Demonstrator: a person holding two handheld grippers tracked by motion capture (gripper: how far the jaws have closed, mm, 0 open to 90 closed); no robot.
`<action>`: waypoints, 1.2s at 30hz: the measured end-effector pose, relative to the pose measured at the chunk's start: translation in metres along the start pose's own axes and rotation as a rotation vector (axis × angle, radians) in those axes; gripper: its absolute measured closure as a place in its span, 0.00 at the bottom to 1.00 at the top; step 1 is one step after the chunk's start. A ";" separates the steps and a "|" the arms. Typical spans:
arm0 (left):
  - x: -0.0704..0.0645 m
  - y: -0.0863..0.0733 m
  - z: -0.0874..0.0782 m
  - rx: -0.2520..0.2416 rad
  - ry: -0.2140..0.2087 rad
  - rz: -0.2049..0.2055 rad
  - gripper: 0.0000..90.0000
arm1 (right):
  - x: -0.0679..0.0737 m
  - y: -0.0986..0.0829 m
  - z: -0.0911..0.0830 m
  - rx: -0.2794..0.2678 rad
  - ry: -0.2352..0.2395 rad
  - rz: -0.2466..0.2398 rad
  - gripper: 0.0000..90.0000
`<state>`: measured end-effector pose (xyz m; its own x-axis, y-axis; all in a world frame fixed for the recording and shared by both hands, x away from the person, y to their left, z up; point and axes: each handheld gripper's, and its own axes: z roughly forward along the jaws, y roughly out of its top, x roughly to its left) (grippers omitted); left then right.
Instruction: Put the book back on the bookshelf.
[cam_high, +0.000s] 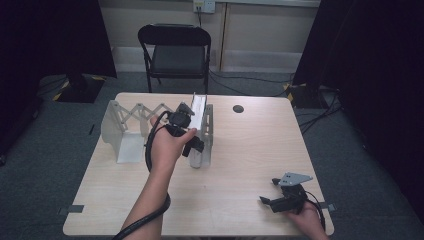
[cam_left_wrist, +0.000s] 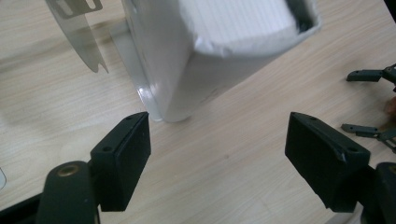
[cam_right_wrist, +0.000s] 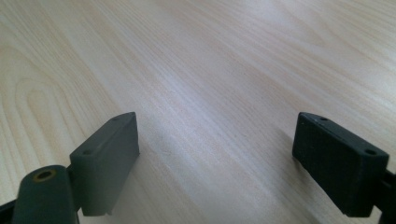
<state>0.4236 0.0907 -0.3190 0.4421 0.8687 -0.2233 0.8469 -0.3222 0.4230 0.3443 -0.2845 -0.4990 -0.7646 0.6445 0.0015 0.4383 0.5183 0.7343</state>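
A white book stands upright at the right end of a grey accordion bookstand on the wooden table. My left gripper is held in a hand just in front of the book's near lower corner. In the left gripper view this gripper is open, with the book close ahead and apart from the jaws. My right gripper rests low at the table's front right, held in the other hand. In the right gripper view it stands open over bare wood.
A black folding chair stands behind the table. A dark round cable hole sits near the table's far edge. The bookstand's left end panel stands at the table's left. The right gripper appears far right in the left gripper view.
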 end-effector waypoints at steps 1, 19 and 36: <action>0.001 -0.002 0.001 -0.004 -0.005 0.004 0.25 | 0.000 0.000 0.000 0.000 0.000 0.000 0.16; 0.013 -0.029 0.009 0.000 -0.036 0.017 0.25 | 0.000 0.000 0.000 -0.001 0.000 0.000 0.16; 0.019 -0.046 0.021 0.022 -0.064 0.026 0.26 | 0.000 0.000 0.000 -0.001 0.000 0.000 0.16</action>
<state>0.3993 0.1144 -0.3617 0.4817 0.8342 -0.2685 0.8406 -0.3533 0.4105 0.3443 -0.2845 -0.4991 -0.7645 0.6446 0.0018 0.4381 0.5176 0.7349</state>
